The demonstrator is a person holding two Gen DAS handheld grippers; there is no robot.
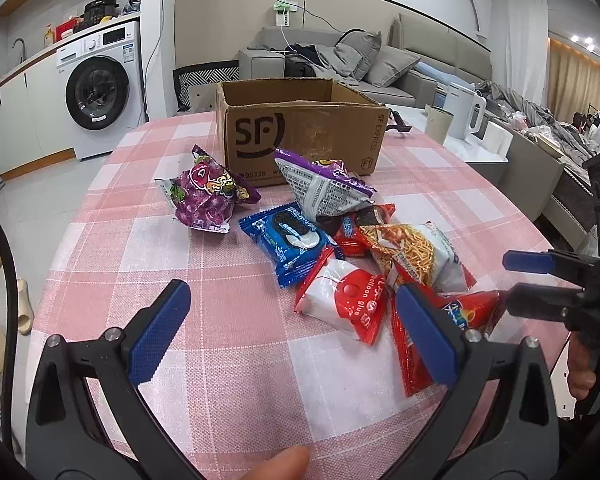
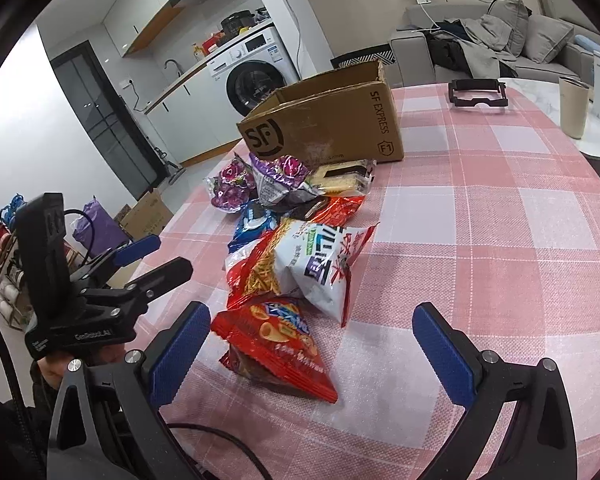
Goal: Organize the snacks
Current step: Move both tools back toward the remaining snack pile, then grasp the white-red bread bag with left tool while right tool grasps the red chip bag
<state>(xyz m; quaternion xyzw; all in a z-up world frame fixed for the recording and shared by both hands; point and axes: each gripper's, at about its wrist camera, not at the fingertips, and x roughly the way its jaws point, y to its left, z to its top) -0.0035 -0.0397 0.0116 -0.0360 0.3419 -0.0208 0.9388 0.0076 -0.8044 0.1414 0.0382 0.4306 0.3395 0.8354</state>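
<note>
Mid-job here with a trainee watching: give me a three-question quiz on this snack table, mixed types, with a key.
1. True or false: the cardboard box already has its top open.
2. Multiple choice: the blue cookie pack lies A) inside the box, B) on the checked tablecloth, C) in a gripper.
3. Fill in: both the left gripper and the right gripper are ____.

Key: 1 true. 2 B. 3 open, holding nothing; the right one has the red chip bag lying between its fingers, ungripped.
</note>
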